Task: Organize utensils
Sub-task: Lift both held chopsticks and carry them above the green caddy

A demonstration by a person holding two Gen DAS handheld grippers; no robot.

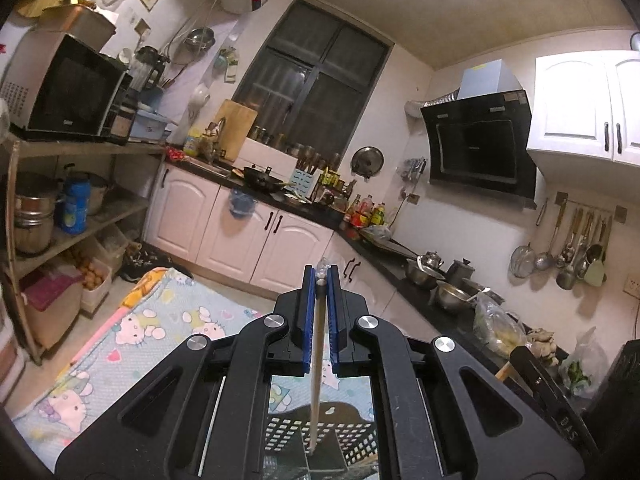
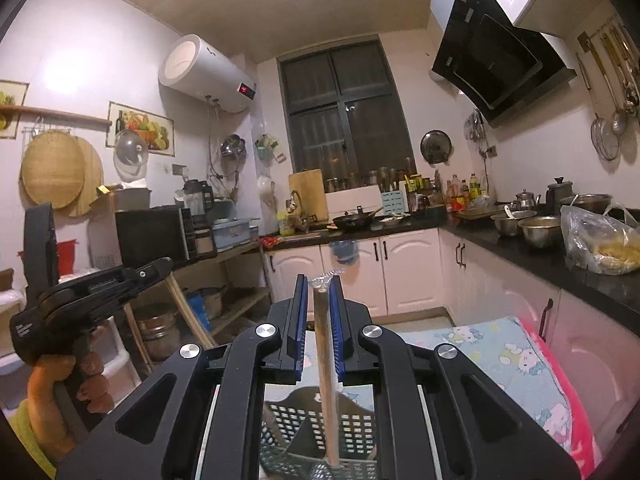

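Observation:
In the left wrist view my left gripper [image 1: 321, 274] is shut on a thin pale wooden stick [image 1: 316, 360], its top end in clear wrap between the blue pads [image 1: 308, 312]. The stick hangs down over a dark perforated basket [image 1: 352, 436]. In the right wrist view my right gripper [image 2: 319, 282] is shut on a thicker plastic-wrapped stick [image 2: 326, 364] that points down into the same basket [image 2: 296, 424]. A hand [image 2: 56, 380] holds the left gripper [image 2: 96, 288] at the left. The right gripper's body [image 1: 536, 372] shows at the left view's right edge.
A cartoon-print blanket [image 1: 160, 320] covers the surface under both grippers. Black counters [image 2: 560, 260] with metal bowls [image 2: 540, 228] and a plastic bag [image 2: 600, 240] run along the right wall. Wooden shelves [image 1: 80, 148] with a microwave [image 1: 72, 88] and pots stand at the left.

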